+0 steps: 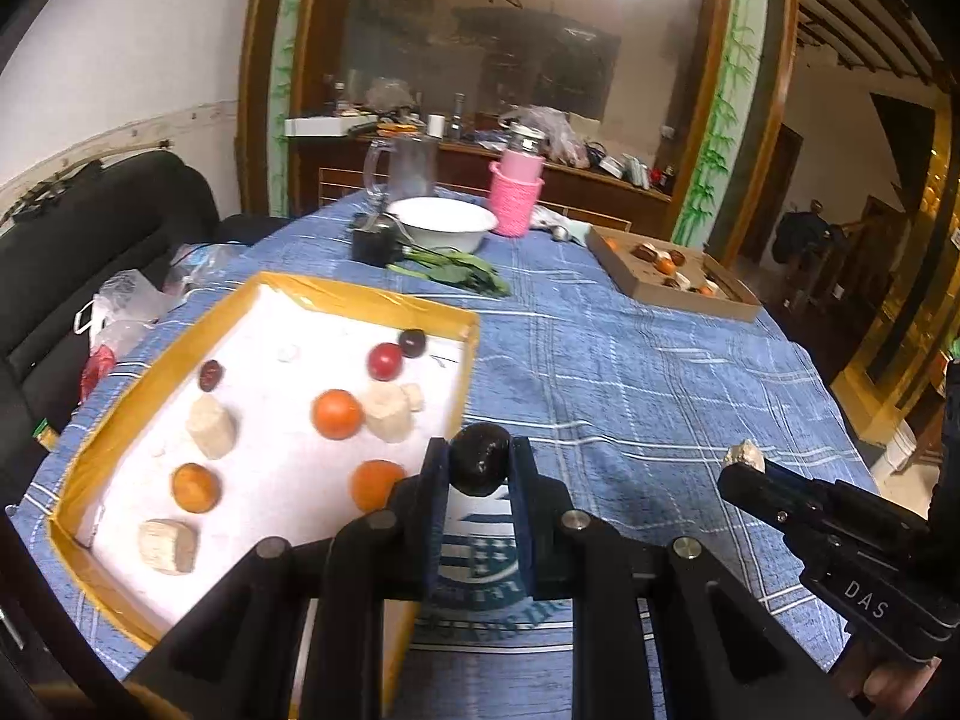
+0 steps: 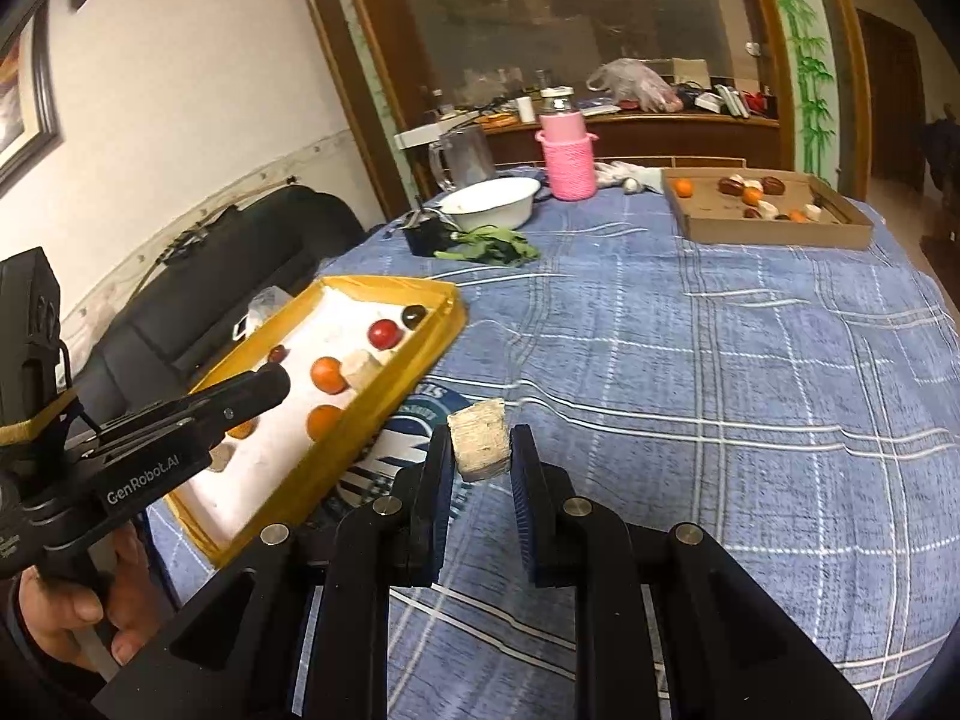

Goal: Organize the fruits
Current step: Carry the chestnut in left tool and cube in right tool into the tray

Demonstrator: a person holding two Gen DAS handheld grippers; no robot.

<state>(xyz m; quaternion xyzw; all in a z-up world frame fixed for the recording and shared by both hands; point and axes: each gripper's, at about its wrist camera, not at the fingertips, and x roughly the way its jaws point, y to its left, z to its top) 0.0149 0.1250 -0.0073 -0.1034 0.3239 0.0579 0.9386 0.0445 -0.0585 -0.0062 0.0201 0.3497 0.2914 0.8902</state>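
Observation:
My left gripper (image 1: pixel 480 459) is shut on a dark round fruit (image 1: pixel 480 457) and holds it just beside the right edge of the yellow-rimmed white tray (image 1: pixel 156 360). The tray holds oranges (image 1: pixel 337 414), a red fruit (image 1: pixel 384 361), dark fruits (image 1: pixel 412 342) and pale chunks (image 1: pixel 210 425). My right gripper (image 2: pixel 480 450) is shut on a pale beige chunk (image 2: pixel 480 439) above the blue checked tablecloth, right of the tray (image 2: pixel 414 360). The right gripper also shows in the left wrist view (image 1: pixel 744 459), with the chunk at its tip. The left gripper's body shows in the right wrist view, tips hidden.
A brown cardboard box (image 2: pixel 774 231) with more fruits stands at the far right of the table. A white bowl (image 2: pixel 489 201), a pink knitted holder with a jar (image 2: pixel 567 159), a glass jug (image 2: pixel 462 159), green leaves (image 2: pixel 492 249) and a black sofa (image 2: pixel 210 276) are behind.

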